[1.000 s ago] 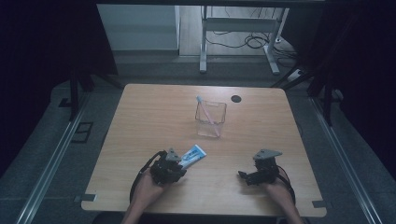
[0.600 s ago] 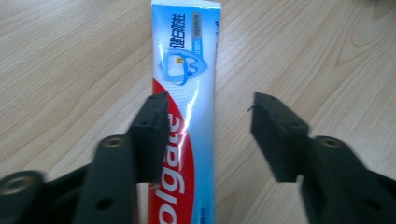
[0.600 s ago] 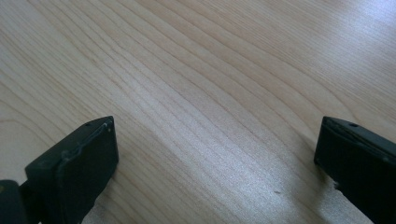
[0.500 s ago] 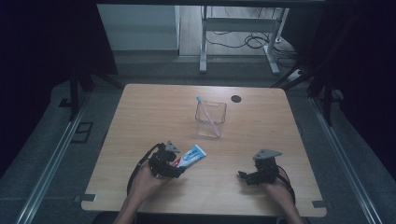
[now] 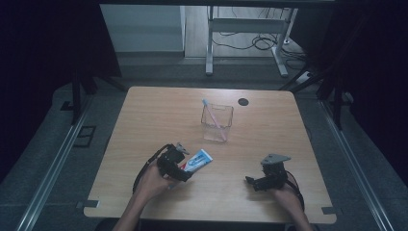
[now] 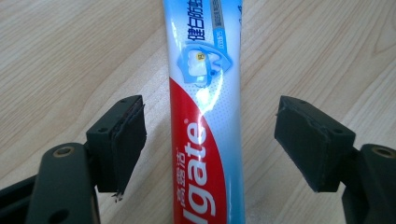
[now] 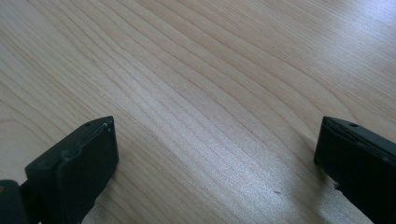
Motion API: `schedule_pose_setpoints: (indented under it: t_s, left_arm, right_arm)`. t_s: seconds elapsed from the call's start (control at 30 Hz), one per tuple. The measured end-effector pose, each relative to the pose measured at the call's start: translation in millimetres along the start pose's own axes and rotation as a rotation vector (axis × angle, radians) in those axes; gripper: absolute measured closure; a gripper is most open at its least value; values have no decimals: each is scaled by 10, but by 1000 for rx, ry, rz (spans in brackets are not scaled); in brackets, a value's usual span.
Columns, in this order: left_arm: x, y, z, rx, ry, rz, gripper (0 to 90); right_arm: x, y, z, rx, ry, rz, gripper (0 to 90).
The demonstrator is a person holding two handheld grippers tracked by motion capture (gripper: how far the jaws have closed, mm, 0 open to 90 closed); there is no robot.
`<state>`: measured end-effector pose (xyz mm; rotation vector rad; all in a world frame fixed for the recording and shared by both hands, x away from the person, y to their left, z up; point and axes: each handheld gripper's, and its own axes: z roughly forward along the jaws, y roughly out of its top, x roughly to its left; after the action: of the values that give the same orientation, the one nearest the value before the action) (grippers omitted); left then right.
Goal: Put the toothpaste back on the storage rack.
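Note:
A red, white and blue toothpaste tube (image 5: 196,160) lies flat on the wooden table (image 5: 144,120), left of centre near the front. My left gripper (image 5: 183,169) sits at the tube's near end. Its jaws have just been opening and now stand apart on either side of the tube (image 6: 205,116), with a gap at each pad. My right gripper (image 5: 251,182) rests low at the front right, jaws wide apart over bare wood (image 7: 210,121). A clear square cup (image 5: 217,122) with a pink and blue toothbrush (image 5: 211,113) in it stands mid-table.
A small black round disc (image 5: 243,101) sits near the table's far edge. Beyond the table are white desk legs (image 5: 210,43) and cables (image 5: 250,42) on the floor. Metal rails (image 5: 53,163) run along both sides of the table.
The left hand and its gripper have drawn back a little toward the front left along the tube. The tube lies still on the table. The right gripper has kept still.

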<state>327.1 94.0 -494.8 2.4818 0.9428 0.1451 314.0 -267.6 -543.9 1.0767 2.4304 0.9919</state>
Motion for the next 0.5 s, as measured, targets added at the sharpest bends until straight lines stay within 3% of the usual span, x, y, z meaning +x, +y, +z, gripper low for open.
schedule_pose_setpoints:
  t_s: [0.5]
  left_arm:
    - [35, 182, 177, 115, 16, 19, 359]
  right_arm:
    - [0, 0, 0, 0, -1, 0, 0]
